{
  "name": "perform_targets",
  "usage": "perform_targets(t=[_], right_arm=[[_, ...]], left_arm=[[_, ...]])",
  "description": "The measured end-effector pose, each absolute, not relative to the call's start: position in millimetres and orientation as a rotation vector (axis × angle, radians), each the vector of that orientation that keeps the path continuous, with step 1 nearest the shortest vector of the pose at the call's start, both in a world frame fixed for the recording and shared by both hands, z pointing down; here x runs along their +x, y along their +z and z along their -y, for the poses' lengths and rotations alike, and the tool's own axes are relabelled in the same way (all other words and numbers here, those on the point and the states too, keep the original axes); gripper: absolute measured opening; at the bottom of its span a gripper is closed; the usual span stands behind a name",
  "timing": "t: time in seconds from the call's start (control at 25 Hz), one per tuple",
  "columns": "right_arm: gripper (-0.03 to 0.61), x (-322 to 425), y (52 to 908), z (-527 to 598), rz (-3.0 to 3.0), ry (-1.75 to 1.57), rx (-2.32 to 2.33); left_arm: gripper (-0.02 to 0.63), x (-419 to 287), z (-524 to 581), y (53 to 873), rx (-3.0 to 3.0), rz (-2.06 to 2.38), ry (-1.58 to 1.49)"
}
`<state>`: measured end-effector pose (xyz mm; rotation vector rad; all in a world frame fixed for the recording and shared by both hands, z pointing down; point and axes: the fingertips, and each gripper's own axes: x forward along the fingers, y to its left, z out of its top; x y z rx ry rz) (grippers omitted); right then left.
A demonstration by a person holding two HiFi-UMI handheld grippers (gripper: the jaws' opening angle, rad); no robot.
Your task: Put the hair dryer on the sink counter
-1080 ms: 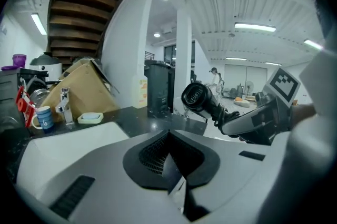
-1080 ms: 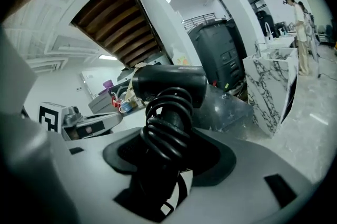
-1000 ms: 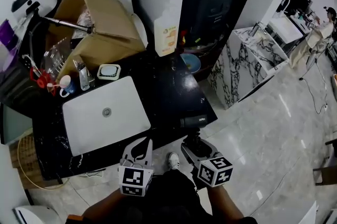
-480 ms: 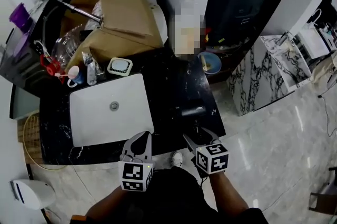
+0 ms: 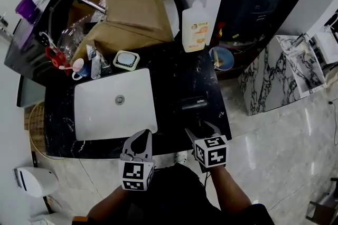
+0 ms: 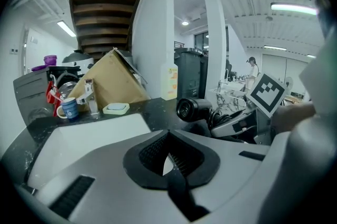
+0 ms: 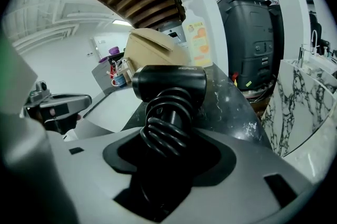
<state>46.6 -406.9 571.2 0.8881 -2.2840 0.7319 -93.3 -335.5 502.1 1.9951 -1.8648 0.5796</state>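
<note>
The black hair dryer [image 5: 194,104] lies across the right part of the black sink counter [image 5: 169,76], to the right of the white basin [image 5: 113,108]. My right gripper [image 5: 203,131] is shut on its handle, which has the coiled cord wound round it [image 7: 167,131]. The dryer's barrel [image 7: 169,83] points sideways beyond the jaws. Whether the dryer touches the counter I cannot tell. My left gripper [image 5: 140,140] hangs at the counter's front edge, below the basin, shut and empty [image 6: 169,157]. From the left gripper view the dryer's nozzle [image 6: 193,109] and the right gripper [image 6: 237,123] show at the right.
Behind the basin stand a faucet [image 5: 94,63], a mug [image 5: 79,68], a soap dish [image 5: 126,60] and a large cardboard box [image 5: 124,7]. A pump bottle [image 5: 194,28] and a blue bowl [image 5: 222,57] are at the back right. A marble-patterned cabinet [image 5: 274,76] stands to the right.
The head view has shifted, so the counter sits higher and more to the right in the picture. The right gripper with the dryer is slightly farther in from the counter's corner. The left gripper stays put.
</note>
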Motion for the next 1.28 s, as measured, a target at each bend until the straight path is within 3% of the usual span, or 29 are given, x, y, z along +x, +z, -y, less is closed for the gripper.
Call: perform_targets(t=[0.88,1.28], right_arm=[[0.268,40,594,405,2.15,0.545,0.905],[0.311,61,558,402,2.209,0.508,1.081]], left_arm=[[0.008,-92,334,499,2.051,1.826,0.562],[0.008,-95,311,492,2.135,1.79,0.52]])
